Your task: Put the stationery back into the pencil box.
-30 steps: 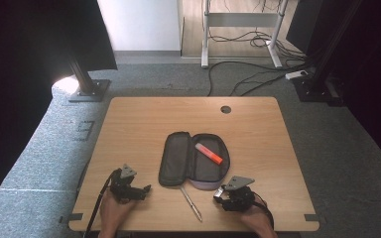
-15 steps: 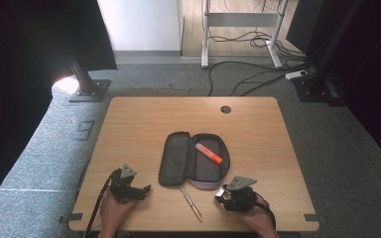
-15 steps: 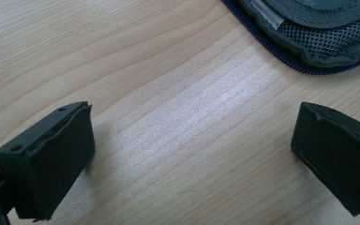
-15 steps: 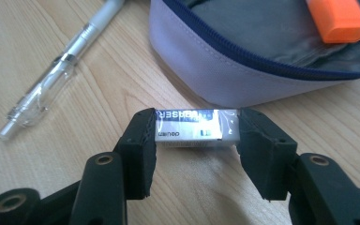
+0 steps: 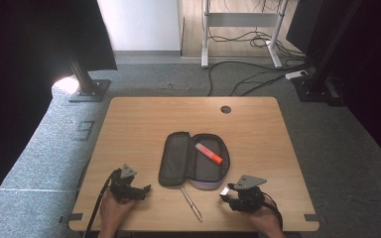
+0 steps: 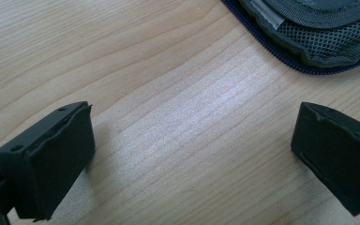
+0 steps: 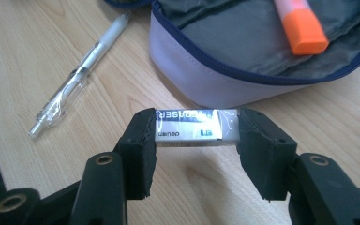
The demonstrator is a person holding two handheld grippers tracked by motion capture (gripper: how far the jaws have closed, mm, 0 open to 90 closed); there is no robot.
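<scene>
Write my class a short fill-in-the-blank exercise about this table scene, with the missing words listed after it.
1. The right tongs are clamped on an ______.
2. The marker lying inside the open pencil case has an ______ cap.
3. The pen lies on the ______, outside the case.
4. The left tongs are open and hold ______.

Missing words: eraser; orange; table; nothing

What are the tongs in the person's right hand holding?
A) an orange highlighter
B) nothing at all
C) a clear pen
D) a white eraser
D: in the right gripper view the right tongs pinch a white eraser by its two ends, while the orange highlighter lies inside the open pencil case and the clear pen lies on the table.
</scene>
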